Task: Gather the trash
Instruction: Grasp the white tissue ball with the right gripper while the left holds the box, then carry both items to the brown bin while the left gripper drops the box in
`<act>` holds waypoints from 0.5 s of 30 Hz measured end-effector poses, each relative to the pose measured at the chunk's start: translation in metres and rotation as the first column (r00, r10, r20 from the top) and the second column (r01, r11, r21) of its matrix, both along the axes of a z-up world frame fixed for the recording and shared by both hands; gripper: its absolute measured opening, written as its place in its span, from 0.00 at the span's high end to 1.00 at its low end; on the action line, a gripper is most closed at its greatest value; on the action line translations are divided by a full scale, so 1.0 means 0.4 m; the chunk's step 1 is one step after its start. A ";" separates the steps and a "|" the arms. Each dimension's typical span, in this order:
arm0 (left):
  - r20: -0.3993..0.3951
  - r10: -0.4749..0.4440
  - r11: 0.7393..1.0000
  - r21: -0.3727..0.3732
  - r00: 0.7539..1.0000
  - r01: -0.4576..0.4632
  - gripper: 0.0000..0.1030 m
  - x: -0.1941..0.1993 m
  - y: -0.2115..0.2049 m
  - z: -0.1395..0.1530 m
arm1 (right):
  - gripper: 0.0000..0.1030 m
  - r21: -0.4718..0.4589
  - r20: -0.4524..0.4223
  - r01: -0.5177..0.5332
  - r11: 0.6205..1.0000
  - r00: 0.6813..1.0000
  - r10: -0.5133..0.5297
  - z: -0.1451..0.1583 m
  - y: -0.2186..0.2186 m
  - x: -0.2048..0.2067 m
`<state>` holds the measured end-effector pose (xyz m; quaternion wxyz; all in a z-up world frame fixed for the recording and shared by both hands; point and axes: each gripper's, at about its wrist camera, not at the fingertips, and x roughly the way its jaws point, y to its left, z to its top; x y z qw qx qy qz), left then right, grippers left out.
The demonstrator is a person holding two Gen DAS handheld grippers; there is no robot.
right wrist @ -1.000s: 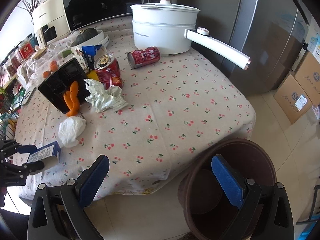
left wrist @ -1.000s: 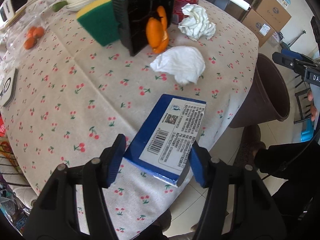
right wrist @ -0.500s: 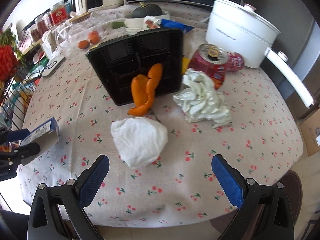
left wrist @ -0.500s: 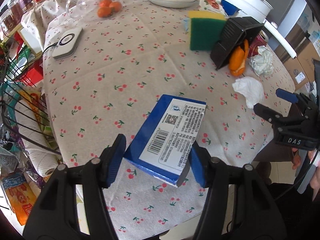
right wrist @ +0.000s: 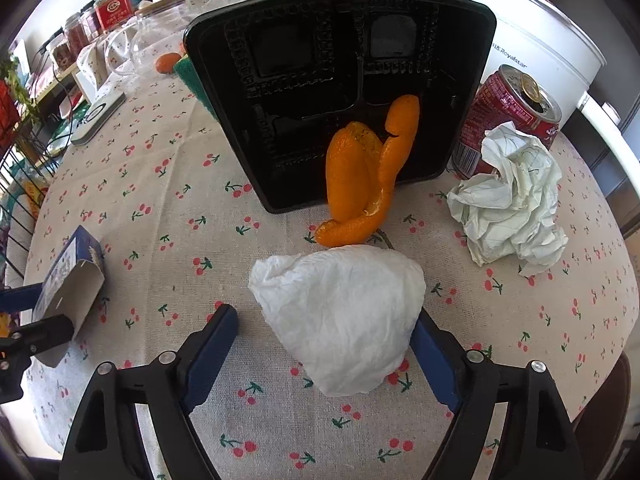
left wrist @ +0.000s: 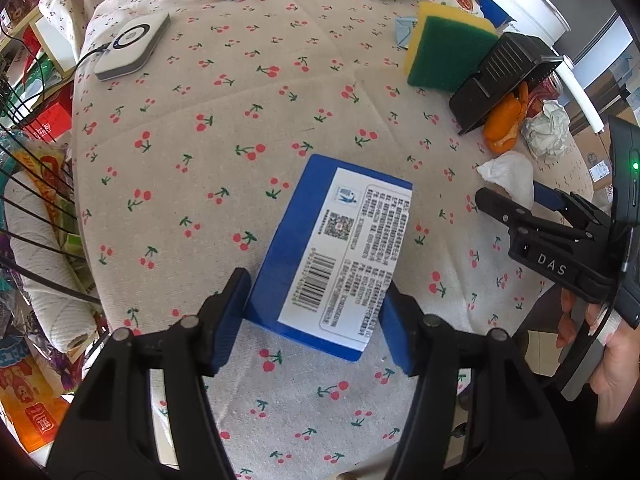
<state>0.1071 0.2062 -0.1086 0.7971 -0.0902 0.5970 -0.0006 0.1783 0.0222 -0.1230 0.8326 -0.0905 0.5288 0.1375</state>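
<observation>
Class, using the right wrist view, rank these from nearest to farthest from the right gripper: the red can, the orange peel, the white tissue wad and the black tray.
1. White tissue wad: between the jaws of the right gripper.
2. Orange peel: just behind the wad, leaning on the tray.
3. Black tray: propped up behind the peel.
4. Red can: far right; roughly level with the tray, so hard to separate.

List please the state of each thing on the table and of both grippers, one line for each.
blue box: held in the left gripper, off the cloth
right gripper: jaws closing around the white tissue, left pad not yet touching
crumpled paper: lying loose
orange peel: leaning on the black tray
black tray: tipped up on edge
red can: opened, upright
</observation>
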 end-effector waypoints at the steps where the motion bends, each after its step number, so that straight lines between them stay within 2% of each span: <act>1: 0.001 0.002 1.000 -0.002 1.000 -0.002 0.38 0.002 -0.002 0.000 | 0.32 0.008 0.001 0.002 1.000 1.000 -0.002 0.003 -0.001 0.002; 3: 0.009 0.009 1.000 -0.023 1.000 -0.009 0.39 0.005 -0.003 0.003 | 0.48 0.010 0.008 0.003 1.000 1.000 -0.003 0.009 -0.003 0.005; 4: 0.013 0.014 0.999 -0.039 1.000 -0.014 0.39 0.006 -0.002 0.003 | 0.60 0.014 0.007 0.003 1.000 1.000 -0.003 0.012 -0.005 0.007; 5: 0.015 0.018 0.999 -0.051 1.000 -0.017 0.39 0.006 -0.003 0.005 | 0.68 0.022 0.003 0.004 1.000 1.000 -0.004 0.015 -0.011 0.009; 9: 0.030 0.012 0.998 -0.062 0.999 -0.010 0.39 0.008 -0.018 0.019 | 0.82 0.065 -0.009 0.011 0.998 1.000 -0.010 0.035 -0.041 0.004; 15: 0.065 -0.006 0.997 -0.080 0.998 0.011 0.39 0.016 -0.056 0.052 | 0.87 0.103 0.021 0.002 0.995 1.000 -0.004 0.093 -0.097 -0.021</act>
